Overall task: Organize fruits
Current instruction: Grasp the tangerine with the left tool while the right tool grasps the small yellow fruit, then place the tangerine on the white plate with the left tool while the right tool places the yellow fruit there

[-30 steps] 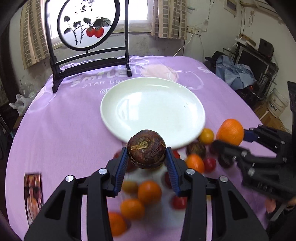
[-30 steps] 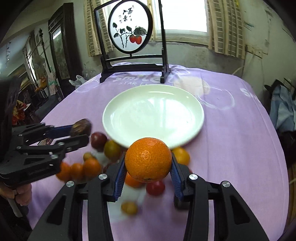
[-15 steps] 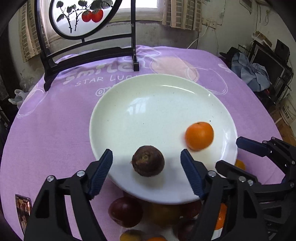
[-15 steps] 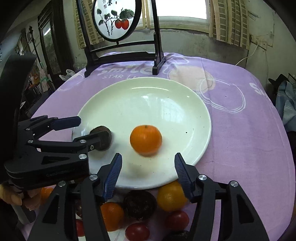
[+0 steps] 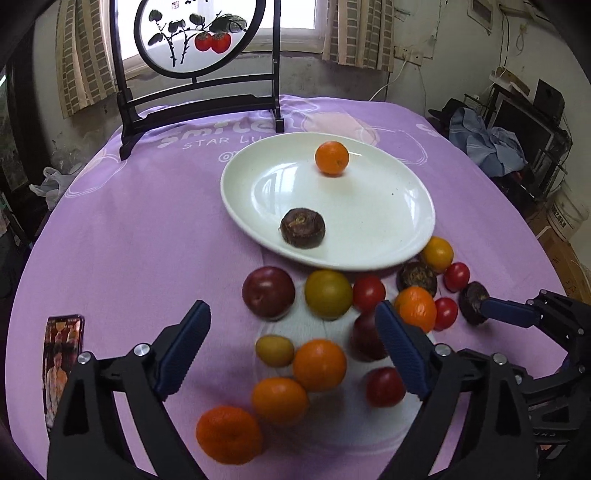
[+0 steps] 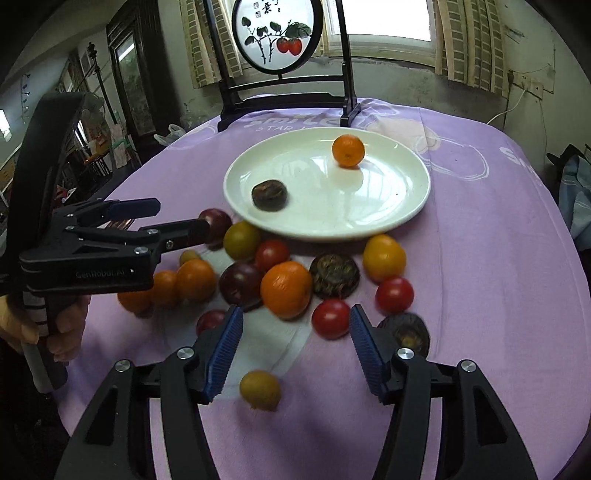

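Observation:
A white plate (image 5: 369, 206) (image 6: 388, 206) on the purple cloth holds a dark brown wrinkled fruit (image 5: 303, 228) (image 6: 269, 194) and an orange (image 5: 331, 157) (image 6: 347, 150). Several loose fruits lie in front of it: oranges (image 5: 319, 364) (image 6: 286, 290), red tomatoes (image 5: 368, 293) (image 6: 330, 318), dark plums (image 5: 268, 291) (image 6: 242, 286), yellow fruits (image 5: 328, 293) (image 6: 384, 257). My left gripper (image 5: 291, 347) (image 6: 177, 218) is open and empty above the pile's left part. My right gripper (image 6: 295, 347) is open and empty above the pile's right part; one fingertip (image 5: 495, 310) shows in the left wrist view.
A dark wooden stand with a round painted screen (image 5: 199, 33) (image 6: 280, 33) stands at the table's far edge behind the plate. A phone or photo card (image 5: 61, 354) lies on the cloth at the left. Clutter and furniture (image 5: 517, 125) stand beyond the table's right side.
Both grippers let go of their fruits onto the plate, then drew back from the plate to above the loose pile. The orange has rolled toward the plate's far side.

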Tool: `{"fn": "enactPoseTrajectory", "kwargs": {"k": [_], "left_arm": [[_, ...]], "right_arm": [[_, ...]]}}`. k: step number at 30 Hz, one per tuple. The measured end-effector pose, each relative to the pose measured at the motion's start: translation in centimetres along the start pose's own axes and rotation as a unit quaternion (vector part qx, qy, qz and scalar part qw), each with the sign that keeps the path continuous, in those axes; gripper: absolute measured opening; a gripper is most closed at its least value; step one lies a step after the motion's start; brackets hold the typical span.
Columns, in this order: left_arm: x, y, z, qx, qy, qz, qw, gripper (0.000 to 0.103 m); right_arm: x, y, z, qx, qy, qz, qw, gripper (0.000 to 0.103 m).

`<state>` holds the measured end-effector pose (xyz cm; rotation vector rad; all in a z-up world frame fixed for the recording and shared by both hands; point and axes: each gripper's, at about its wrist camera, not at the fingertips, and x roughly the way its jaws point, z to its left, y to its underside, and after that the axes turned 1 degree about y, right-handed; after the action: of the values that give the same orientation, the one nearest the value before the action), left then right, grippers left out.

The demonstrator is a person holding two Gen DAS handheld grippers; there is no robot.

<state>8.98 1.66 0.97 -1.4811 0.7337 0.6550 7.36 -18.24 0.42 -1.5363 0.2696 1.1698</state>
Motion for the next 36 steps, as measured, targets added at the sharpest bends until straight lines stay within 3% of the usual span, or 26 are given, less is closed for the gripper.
{"fn": "enactPoseTrajectory", "kwargs": {"k": [8, 10, 14, 25, 28, 30, 32, 33, 36], "left_arm": [[-2.4, 4.8, 2.2, -0.027, 0.003, 0.004, 0.9996, 0.090], [-2.7, 5.6, 2.6, -0.029, -0.006, 0.002, 0.9996, 0.090], [-3.0, 6.8, 3.1, -0.028, -0.008, 0.009, 0.9995, 0.090], [-0.8, 7.8, 3.6, -0.019, -0.028, 0.034, 0.9989, 0.090], [0.4, 7.9, 3.9, -0.016, -0.017, 0.053, 0.9983, 0.073], [0.6, 7.8, 4.0, -0.012, -0.017, 0.052, 0.9984, 0.068], [0.5, 7.7, 3.7, 0.004, -0.016, 0.049, 0.9987, 0.047], [0.3, 7.6, 3.7, 0.009, -0.025, 0.044, 0.9987, 0.042], [0.1, 7.3, 3.8, 0.007, -0.013, 0.056, 0.9984, 0.041]], "right_arm": [[1.0, 3.2, 2.9, -0.029, 0.012, 0.038, 0.999, 0.058], [1.6, 3.4, 2.9, -0.022, 0.016, 0.049, 0.998, 0.043], [2.1, 3.8, 2.9, -0.014, 0.037, 0.050, 0.998, 0.028], [1.3, 4.5, 1.8, 0.008, 0.020, 0.035, 0.999, 0.027], [1.0, 4.6, 1.8, 0.009, 0.013, 0.032, 0.999, 0.028], [0.8, 4.5, 1.7, 0.010, 0.011, 0.029, 0.999, 0.028], [0.7, 4.4, 1.6, 0.010, 0.008, 0.026, 1.000, 0.028], [0.5, 4.3, 1.6, 0.010, 0.008, 0.024, 1.000, 0.028], [-0.1, 4.2, 1.5, 0.008, 0.006, 0.014, 1.000, 0.028]]}}
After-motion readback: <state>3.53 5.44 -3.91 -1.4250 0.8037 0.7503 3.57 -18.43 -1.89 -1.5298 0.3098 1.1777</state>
